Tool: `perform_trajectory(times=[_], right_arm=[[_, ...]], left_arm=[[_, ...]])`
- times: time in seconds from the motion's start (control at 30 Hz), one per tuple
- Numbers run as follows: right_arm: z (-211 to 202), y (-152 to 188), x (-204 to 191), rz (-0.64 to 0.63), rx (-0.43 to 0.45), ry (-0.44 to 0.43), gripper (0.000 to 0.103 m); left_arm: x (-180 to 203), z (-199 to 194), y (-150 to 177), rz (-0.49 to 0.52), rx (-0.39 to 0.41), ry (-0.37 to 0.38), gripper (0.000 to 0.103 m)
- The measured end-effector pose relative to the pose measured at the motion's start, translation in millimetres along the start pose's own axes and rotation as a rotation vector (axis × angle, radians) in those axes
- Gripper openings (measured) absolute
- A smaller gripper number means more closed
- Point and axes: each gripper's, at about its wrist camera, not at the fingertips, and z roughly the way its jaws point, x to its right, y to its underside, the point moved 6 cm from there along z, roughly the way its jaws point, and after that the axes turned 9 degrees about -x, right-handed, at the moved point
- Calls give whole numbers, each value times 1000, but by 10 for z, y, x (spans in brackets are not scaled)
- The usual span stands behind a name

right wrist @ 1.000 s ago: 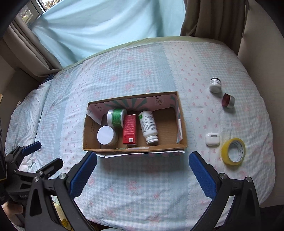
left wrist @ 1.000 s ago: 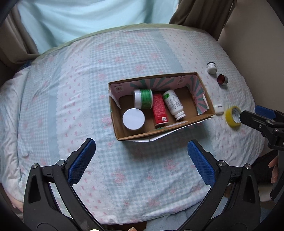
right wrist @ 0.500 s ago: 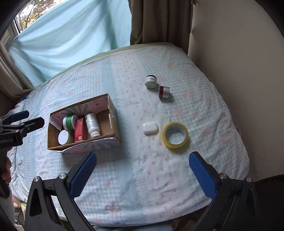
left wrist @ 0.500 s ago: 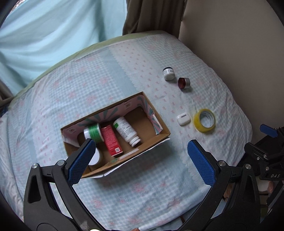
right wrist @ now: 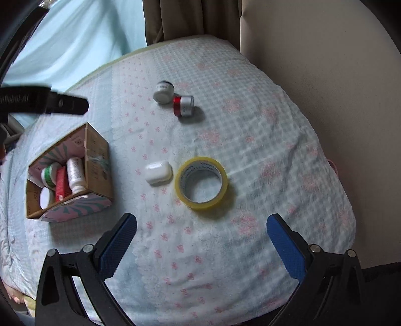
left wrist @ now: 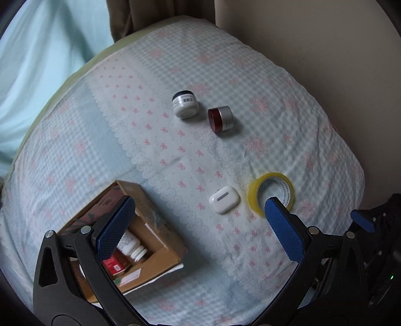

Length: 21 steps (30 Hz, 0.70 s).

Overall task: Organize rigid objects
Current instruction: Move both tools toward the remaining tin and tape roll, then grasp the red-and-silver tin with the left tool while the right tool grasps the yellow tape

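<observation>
A cardboard box (right wrist: 97, 160) on the bed holds a white bottle (right wrist: 75, 173), a red carton (right wrist: 61, 184), a green-banded jar (right wrist: 50, 173) and a white-lidded jar (right wrist: 45, 198); it also shows in the left wrist view (left wrist: 160, 240). Outside it lie a yellow tape roll (right wrist: 201, 183) (left wrist: 272, 191), a white earbud case (right wrist: 159, 171) (left wrist: 224, 199), a red and silver jar (right wrist: 184, 105) (left wrist: 220, 119) and a white jar (right wrist: 163, 91) (left wrist: 185, 104). My right gripper (right wrist: 200, 240) is open and empty, just short of the tape roll. My left gripper (left wrist: 198, 228) is open and empty, between the box and the tape.
The bed has a checked blue cover with pink bows (right wrist: 250, 150). A beige wall (right wrist: 338, 87) runs along its right side. Curtains (right wrist: 188, 17) hang at the far end. The bed's near edge falls away below the grippers.
Both grippers have swung right, from over the box toward the loose items. The tape roll and earbud case are now nearer and larger in both views.
</observation>
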Motion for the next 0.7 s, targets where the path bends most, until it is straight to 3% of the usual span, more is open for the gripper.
perform_trajectory(times=[0.17,0.37,0.7], right_arm=[[523,-17,59,-53,-8,52,103],[1116,-88,4,-52,-16,22,103],[1489,-181,-12,-144,193,34,103]], left_arm=[[167,546,-532,23,-67,11,103],[285,1115,-1006,41,-106,14,103],[385,1754,-1270,34,-64,-14,100]])
